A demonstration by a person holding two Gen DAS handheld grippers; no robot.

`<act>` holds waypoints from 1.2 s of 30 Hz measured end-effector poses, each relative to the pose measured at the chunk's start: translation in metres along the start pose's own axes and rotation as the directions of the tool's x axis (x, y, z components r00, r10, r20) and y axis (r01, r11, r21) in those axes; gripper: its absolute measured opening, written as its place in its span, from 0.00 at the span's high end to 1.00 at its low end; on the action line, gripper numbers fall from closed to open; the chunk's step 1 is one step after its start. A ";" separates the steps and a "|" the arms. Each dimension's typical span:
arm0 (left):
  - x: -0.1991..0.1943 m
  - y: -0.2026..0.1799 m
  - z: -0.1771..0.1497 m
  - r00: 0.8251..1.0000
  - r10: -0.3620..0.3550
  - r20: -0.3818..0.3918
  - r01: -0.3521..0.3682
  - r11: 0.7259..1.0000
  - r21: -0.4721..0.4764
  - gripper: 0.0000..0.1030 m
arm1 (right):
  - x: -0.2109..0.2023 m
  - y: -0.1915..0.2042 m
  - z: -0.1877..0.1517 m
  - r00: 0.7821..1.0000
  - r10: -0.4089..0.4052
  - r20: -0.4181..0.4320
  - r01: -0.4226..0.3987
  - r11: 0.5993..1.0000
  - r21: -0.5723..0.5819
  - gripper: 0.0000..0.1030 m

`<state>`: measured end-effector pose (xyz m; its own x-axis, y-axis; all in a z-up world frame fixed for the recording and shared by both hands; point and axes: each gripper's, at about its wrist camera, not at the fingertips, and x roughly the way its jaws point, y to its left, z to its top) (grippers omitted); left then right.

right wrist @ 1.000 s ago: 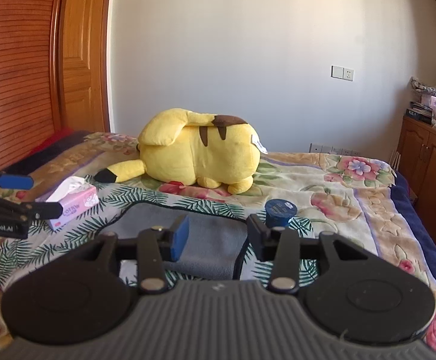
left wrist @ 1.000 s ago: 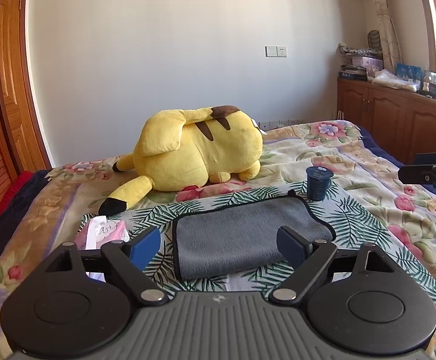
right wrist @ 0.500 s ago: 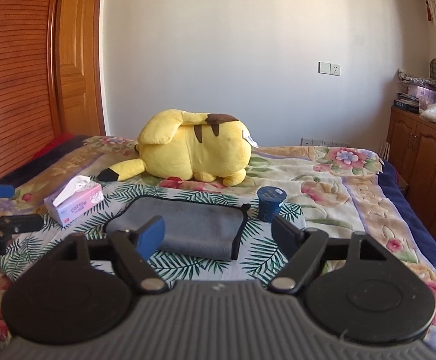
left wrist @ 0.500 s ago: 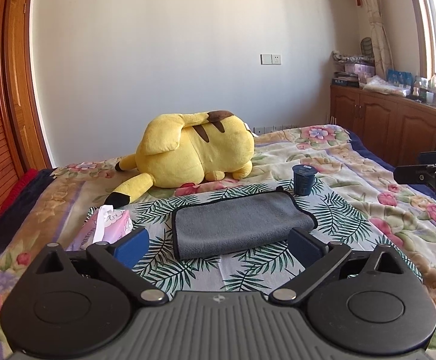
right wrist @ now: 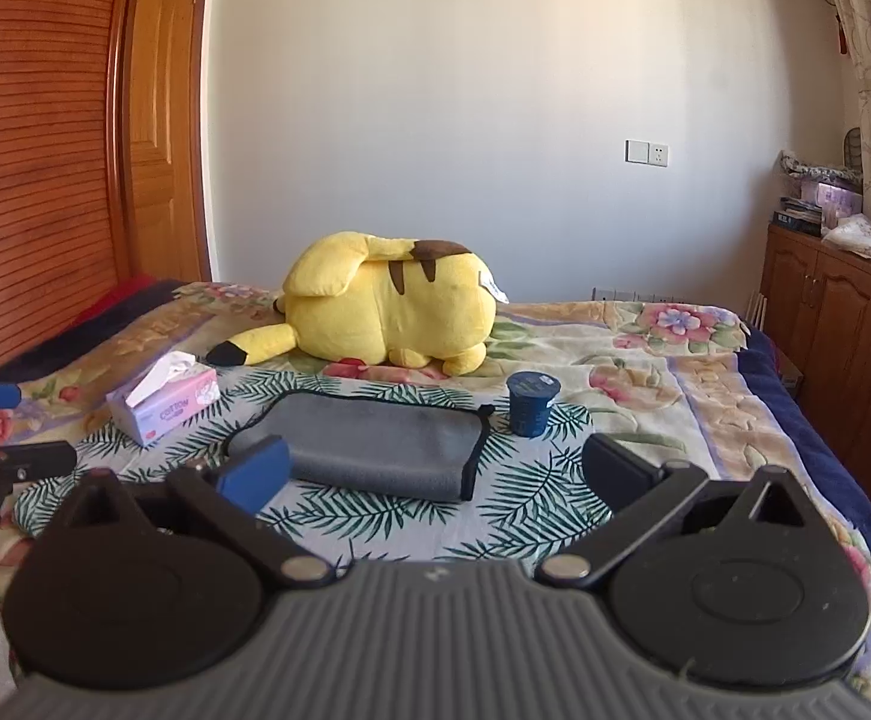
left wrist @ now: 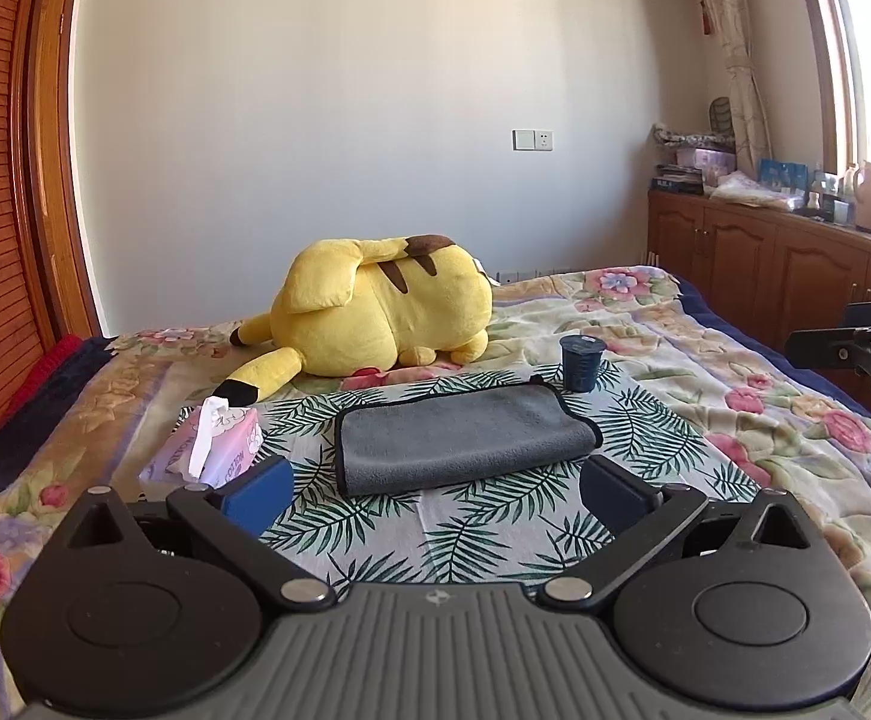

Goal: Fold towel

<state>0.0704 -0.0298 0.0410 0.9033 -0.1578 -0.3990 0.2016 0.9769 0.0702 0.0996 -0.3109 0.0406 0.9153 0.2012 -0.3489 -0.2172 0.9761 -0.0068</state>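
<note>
A wide bed [left wrist: 705, 360] fills the room, spread with a floral blanket [left wrist: 795, 432], and a palm-leaf cloth [left wrist: 465, 534] laid across the near part. On that cloth sits the grey towel [left wrist: 465, 435], folded flat. Just off its far right corner stands a small dark blue cup [left wrist: 581, 362], upright. To the left, a pink tissue box [left wrist: 219, 444]. Behind them all, a big yellow plush toy [left wrist: 375, 324] lies on the blanket.
</note>
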 end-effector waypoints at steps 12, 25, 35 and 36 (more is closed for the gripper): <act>-0.035 0.004 -0.016 0.999 0.037 0.021 -0.036 0.998 -0.042 0.16 | -0.023 0.019 -0.019 1.000 0.020 -0.001 -0.020 1.000 0.015 0.00; -0.054 0.006 -0.053 0.999 0.046 0.010 -0.045 0.994 -0.098 0.16 | -0.043 0.048 -0.049 0.998 0.053 -0.015 -0.052 0.998 0.046 0.00; -0.051 0.000 -0.069 0.999 0.035 0.023 -0.033 0.998 -0.062 0.16 | -0.036 0.053 -0.067 0.998 0.041 -0.043 -0.040 0.999 0.033 0.00; -0.049 0.000 -0.071 0.999 0.039 0.019 -0.038 0.998 -0.059 0.16 | -0.034 0.053 -0.068 0.998 0.040 -0.048 -0.038 0.999 0.033 0.00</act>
<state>-0.0011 -0.0122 -0.0042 0.9176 -0.1225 -0.3781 0.1447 0.9890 0.0308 0.0338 -0.2721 -0.0118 0.8886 0.2359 -0.3934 -0.2407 0.9699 0.0377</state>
